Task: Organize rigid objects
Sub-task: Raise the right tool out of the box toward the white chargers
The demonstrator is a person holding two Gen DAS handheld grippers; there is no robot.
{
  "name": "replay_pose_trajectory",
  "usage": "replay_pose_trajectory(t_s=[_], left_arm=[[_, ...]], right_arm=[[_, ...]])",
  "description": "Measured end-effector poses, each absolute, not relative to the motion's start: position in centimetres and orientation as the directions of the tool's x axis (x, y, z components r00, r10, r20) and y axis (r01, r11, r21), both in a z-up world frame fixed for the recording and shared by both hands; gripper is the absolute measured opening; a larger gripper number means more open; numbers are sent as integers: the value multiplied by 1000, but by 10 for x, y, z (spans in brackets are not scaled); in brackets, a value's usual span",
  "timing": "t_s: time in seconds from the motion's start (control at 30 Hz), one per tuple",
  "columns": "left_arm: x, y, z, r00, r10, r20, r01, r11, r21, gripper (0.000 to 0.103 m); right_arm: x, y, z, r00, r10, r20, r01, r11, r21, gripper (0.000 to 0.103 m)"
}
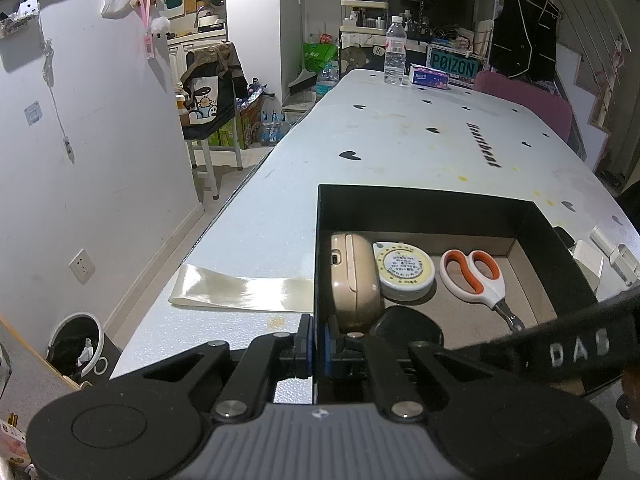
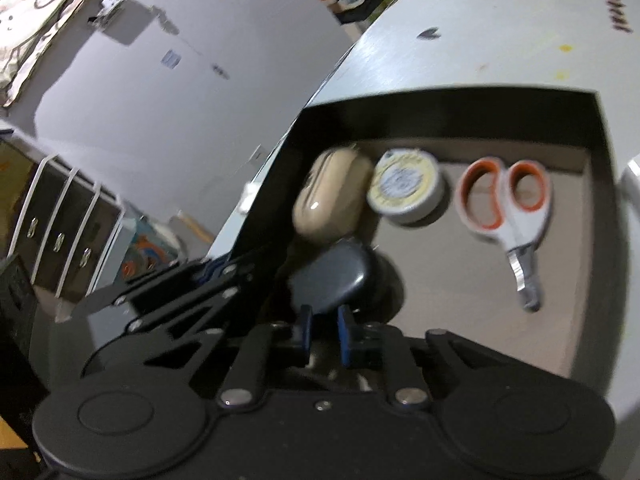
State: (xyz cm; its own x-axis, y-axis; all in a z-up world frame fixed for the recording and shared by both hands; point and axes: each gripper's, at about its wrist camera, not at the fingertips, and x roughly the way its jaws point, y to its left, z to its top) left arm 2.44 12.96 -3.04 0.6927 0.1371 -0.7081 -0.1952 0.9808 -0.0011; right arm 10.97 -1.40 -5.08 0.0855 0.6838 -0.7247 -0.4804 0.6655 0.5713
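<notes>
A black open box [image 1: 420,200] [image 2: 460,98] sits on the white table. Inside lie a beige case [image 1: 354,280] [image 2: 332,196], a round yellow tape measure [image 1: 404,270] [image 2: 406,186], orange-handled scissors [image 1: 476,274] [image 2: 508,208] and a dark rounded object [image 1: 408,326] [image 2: 328,280]. My left gripper [image 1: 318,346] is shut on the box's left wall. My right gripper [image 2: 324,330] is shut on the dark rounded object, low over the box floor; part of that gripper [image 1: 560,344] crosses the left wrist view.
A strip of glossy tape [image 1: 240,290] lies on the table [image 1: 400,140] left of the box. A water bottle [image 1: 395,50] and a tissue pack [image 1: 430,77] stand at the far end. White items [image 1: 612,250] lie right of the box. A bin [image 1: 76,346] stands on the floor.
</notes>
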Motion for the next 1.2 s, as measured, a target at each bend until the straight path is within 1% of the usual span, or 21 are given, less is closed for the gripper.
replay_pose_trajectory(t_s=[0.2,0.33,0.43,0.53,0.6,0.67,0.7,0.8,0.93,1.0,1.03,1.17,1.2], left_arm=[[24,129,-30,693,137,-708,-195,981,-2,5],[24,129,-30,693,137,-708,-196,981,-2,5],[24,130,-31,692,138,-708,-196,981,-1,5],[24,129,-30,693,138,-708,-195,981,0,5],[24,130,-30,693,138,-708,-195,981,0,5],[24,130,-30,695,137,-706,-196,981,-3,5],[24,130,-30,695,136,-706,-196,981,-4,5],[24,131,-30,695,136,-706,-197,980,-4,5],[24,130,-30,695,137,-706,-196,981,-2,5],[24,130,-30,695,136,-706,-196,981,-4,5],[24,130,-30,695,136,-706,-196,981,-4,5],[24,130,-30,695,137,-706,-197,980,-4,5],[24,130,-30,695,137,-706,-197,980,-4,5]], right_arm=[[103,-18,-42,115,673,-731,-485,680,550,16],[104,-25,-27,225,657,-720,-490,715,499,17],[113,-27,-28,305,610,-731,-457,767,450,18],[122,-26,-41,286,588,-757,-425,786,449,18],[122,-23,-44,286,589,-756,-431,784,447,17],[121,-20,-44,233,620,-749,-449,752,483,18],[118,-19,-45,215,624,-752,-449,747,491,20],[109,-15,-42,232,608,-759,-490,747,449,20],[109,-19,-41,220,619,-754,-477,742,470,19],[106,-23,-33,243,622,-744,-483,743,464,19],[105,-25,-28,254,624,-739,-486,743,460,20],[92,-37,-11,307,611,-729,-496,757,426,30],[89,-40,-8,318,605,-730,-495,763,417,31]])
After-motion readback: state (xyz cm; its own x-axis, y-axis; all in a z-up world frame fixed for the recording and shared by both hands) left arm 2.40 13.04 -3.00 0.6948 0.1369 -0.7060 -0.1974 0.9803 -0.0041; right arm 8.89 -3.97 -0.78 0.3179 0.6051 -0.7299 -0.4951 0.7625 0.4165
